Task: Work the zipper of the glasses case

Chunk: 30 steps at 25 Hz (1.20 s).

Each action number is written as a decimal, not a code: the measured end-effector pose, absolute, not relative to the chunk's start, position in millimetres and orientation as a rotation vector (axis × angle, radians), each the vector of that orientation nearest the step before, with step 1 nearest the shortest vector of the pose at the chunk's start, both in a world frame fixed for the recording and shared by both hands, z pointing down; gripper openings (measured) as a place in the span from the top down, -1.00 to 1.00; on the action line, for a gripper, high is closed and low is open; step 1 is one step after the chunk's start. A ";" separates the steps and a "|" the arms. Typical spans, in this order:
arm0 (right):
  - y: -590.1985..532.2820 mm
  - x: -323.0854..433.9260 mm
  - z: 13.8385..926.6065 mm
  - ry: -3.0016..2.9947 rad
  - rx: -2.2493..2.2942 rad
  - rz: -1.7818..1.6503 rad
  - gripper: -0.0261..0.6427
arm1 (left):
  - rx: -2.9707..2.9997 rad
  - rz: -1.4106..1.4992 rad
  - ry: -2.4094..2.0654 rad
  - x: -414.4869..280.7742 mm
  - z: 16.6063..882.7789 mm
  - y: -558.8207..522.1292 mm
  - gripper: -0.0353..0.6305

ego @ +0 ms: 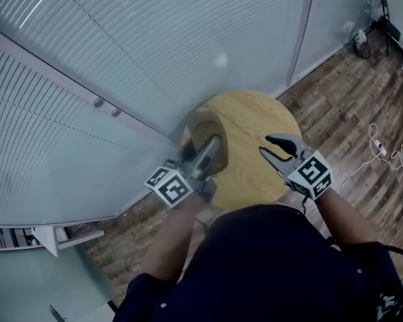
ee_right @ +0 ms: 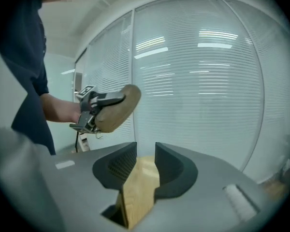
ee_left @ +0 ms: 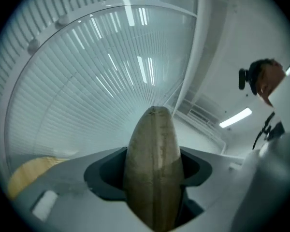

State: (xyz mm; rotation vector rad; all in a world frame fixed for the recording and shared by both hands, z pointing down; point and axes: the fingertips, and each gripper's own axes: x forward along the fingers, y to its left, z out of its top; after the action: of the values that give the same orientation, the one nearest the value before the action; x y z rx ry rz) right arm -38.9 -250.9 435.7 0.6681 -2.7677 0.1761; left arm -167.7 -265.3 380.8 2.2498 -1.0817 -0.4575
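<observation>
So from my seat: the left claw (ego: 207, 151) is clamped tight on the tan glasses case (ee_left: 153, 168). Both pads squeeze its sides, and the case sticks out forward past the tips. It's held up in the air over the left edge of the round wooden desk (ego: 255, 123), not resting on it. A seam runs down the middle of the case, but I can't tell where the zipper pull is. The right claw (ego: 267, 146) is partway open with nothing in it; I just see the desk's wood grain through the gap. It hovers over the desk's right side, apart from the case. Behind the desk is a glass wall with blinds (ego: 154, 52).
</observation>
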 end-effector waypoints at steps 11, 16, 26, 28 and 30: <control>-285.2 35.9 448.5 -2.793 1.216 0.387 0.90 | 2.389 0.074 -1.384 -185.7 447.4 -250.5 -0.01; -287.0 48.9 440.1 -2.852 1.344 0.408 0.90 | 2.407 0.125 -1.467 -198.6 460.2 -246.9 -0.01; -272.0 48.2 443.8 -2.864 1.284 0.347 0.90 | 2.373 0.191 -1.520 -208.1 485.1 -238.0 -0.01; -270.0 47.0 447.5 -2.854 1.283 0.355 0.90 | 2.384 0.199 -1.517 -207.2 487.0 -234.9 -0.01; -267.5 45.0 448.3 -2.852 1.265 0.358 0.90 | 2.399 0.209 -1.506 -204.5 486.2 -232.8 -0.01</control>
State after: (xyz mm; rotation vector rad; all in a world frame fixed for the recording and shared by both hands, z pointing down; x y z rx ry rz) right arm 45.0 -267.5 448.3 1.2649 -2.8516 0.3584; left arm -204.5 -232.8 486.2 2.3992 -1.5063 0.2094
